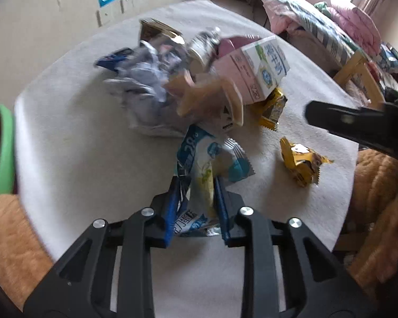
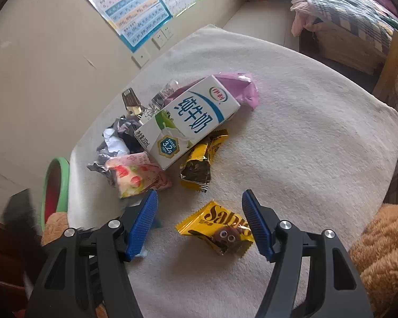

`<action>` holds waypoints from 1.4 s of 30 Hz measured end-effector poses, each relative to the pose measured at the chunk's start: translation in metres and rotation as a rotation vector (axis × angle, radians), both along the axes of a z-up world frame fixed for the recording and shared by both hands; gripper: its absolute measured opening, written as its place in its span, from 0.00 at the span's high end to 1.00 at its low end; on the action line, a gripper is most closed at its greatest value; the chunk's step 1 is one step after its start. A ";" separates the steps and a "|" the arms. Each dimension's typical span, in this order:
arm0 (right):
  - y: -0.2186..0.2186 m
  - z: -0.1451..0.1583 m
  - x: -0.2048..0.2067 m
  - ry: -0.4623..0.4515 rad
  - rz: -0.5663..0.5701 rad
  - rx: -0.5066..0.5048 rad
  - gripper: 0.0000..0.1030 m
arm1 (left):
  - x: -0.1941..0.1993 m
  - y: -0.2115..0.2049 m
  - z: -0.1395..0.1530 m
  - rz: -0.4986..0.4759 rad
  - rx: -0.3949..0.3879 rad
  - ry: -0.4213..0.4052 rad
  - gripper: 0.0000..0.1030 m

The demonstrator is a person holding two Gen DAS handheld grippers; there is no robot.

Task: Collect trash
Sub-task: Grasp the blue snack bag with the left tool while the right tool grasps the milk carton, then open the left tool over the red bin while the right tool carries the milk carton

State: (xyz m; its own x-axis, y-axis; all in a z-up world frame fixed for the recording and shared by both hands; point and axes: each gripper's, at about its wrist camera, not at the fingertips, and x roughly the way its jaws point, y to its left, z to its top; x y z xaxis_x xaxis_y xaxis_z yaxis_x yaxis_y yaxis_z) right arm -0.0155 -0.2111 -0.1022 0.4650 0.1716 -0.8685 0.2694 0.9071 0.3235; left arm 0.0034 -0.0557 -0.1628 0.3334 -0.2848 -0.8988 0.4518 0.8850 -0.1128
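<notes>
Left wrist view: left gripper [image 1: 196, 193], fingers clamped on a blue-and-white wrapper [image 1: 199, 175] on the cloth-covered table [image 1: 79, 159]; lifting it toward the green bin [image 1: 2, 143] seems next.

Right wrist view: right gripper [image 2: 200, 220], fingers apart, straddles a yellow wrapper [image 2: 220, 229], not yet gripped.

Between the ribbed blue plastic pads [image 1: 220, 206] of the matt black plastic left gripper [image 1: 196, 206] sits a glossy, crinkled blue-and-white foil wrapper [image 1: 199, 169]. Ahead of it lies a smooth printed white-and-blue card milk carton [image 2: 188, 122] beside crumpled silvery foil [image 2: 114, 143]. Between the right gripper's [image 2: 200, 220] matching pads lies a shiny yellow film snack packet [image 2: 220, 228] on nubby, matt off-white cloth [image 2: 305, 137]; a fuzzy tan plush cushion [image 2: 382, 254] lies to its right.
</notes>
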 end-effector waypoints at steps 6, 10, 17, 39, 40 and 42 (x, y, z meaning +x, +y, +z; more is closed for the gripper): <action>0.001 0.003 0.029 -0.004 0.006 -0.014 0.38 | -0.003 0.052 0.030 0.117 -0.009 -0.055 0.75; -0.011 0.003 0.053 0.000 -0.082 0.096 0.38 | 0.000 0.085 0.048 0.212 -0.006 -0.103 0.75; -0.019 -0.007 0.095 0.059 -0.206 0.174 0.31 | -0.002 0.112 0.067 0.285 -0.008 -0.146 0.75; -0.017 -0.032 0.119 0.168 -0.149 0.171 0.30 | -0.008 0.128 0.080 0.327 -0.031 -0.166 0.75; -0.015 -0.025 0.114 0.145 -0.133 0.158 0.32 | -0.008 0.128 0.082 0.329 -0.032 -0.168 0.75; -0.011 -0.010 0.105 0.095 -0.111 0.150 0.33 | -0.008 0.128 0.083 0.330 -0.031 -0.169 0.75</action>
